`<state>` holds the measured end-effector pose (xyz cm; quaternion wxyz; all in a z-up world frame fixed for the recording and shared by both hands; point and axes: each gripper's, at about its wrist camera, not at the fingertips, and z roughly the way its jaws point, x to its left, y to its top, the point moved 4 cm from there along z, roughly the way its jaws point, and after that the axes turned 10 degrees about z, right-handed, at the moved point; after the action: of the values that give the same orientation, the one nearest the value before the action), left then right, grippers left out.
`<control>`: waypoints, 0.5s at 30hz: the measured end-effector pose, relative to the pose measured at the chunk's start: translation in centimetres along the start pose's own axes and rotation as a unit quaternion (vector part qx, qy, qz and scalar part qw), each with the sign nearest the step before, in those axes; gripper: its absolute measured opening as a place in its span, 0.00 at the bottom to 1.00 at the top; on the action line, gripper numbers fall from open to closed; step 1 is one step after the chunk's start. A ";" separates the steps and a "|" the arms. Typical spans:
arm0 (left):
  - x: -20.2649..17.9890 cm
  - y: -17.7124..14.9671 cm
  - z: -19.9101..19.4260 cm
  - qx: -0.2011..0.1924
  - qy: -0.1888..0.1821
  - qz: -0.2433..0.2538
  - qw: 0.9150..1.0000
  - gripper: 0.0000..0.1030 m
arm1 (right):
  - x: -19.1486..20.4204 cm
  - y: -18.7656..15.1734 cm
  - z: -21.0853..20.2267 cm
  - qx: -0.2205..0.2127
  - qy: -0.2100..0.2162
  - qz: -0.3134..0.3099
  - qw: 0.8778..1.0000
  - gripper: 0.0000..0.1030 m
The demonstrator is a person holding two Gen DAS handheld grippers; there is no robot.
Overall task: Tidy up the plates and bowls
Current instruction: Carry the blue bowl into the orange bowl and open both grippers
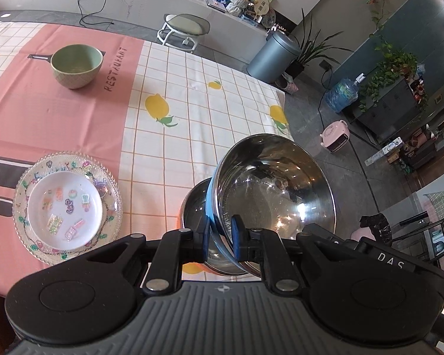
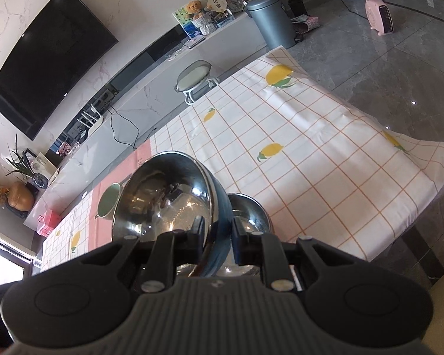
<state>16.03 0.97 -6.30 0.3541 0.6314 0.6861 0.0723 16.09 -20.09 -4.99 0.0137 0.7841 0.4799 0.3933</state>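
Both grippers (image 1: pixel 221 233) (image 2: pixel 217 233) clamp steel bowl (image 1: pixel 276 189) near tablecloth (image 1: pixel 192 94) edge.

the steel bowl (image 1: pixel 276 189) is mirror-glossy polished metal, like the second steel bowl (image 1: pixel 194 210). the green bowl (image 1: pixel 76 65) looks like matt glazed ceramic. the glass plate (image 1: pixel 66 207) is clear with a beaded rim. the tablecloth (image 1: pixel 192 94) is smooth cloth.
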 end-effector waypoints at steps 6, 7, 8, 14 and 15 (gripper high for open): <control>0.4 -1.1 1.3 0.019 0.006 -0.007 1.000 0.16 | -0.4 -0.3 1.2 0.006 -0.016 -0.007 1.000 0.17; 0.4 -1.3 1.5 0.024 0.007 -0.008 1.000 0.16 | -0.5 -0.3 1.4 0.008 -0.019 -0.010 1.000 0.17; 0.4 -1.3 1.8 0.027 0.007 -0.009 1.000 0.16 | -0.6 -0.4 1.6 0.010 -0.022 -0.011 1.000 0.17; 0.0 -1.6 2.7 0.042 0.012 -0.003 0.999 0.16 | -1.8 -0.3 2.5 0.014 -0.037 -0.006 0.999 0.16; -0.1 -1.6 2.8 0.043 0.014 -0.001 0.999 0.16 | -1.9 -0.3 2.6 0.015 -0.039 -0.007 0.999 0.16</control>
<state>16.32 -0.35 -9.22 0.3169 0.6445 0.6940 0.0511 17.08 -20.46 -8.07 0.0231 0.7956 0.4902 0.3554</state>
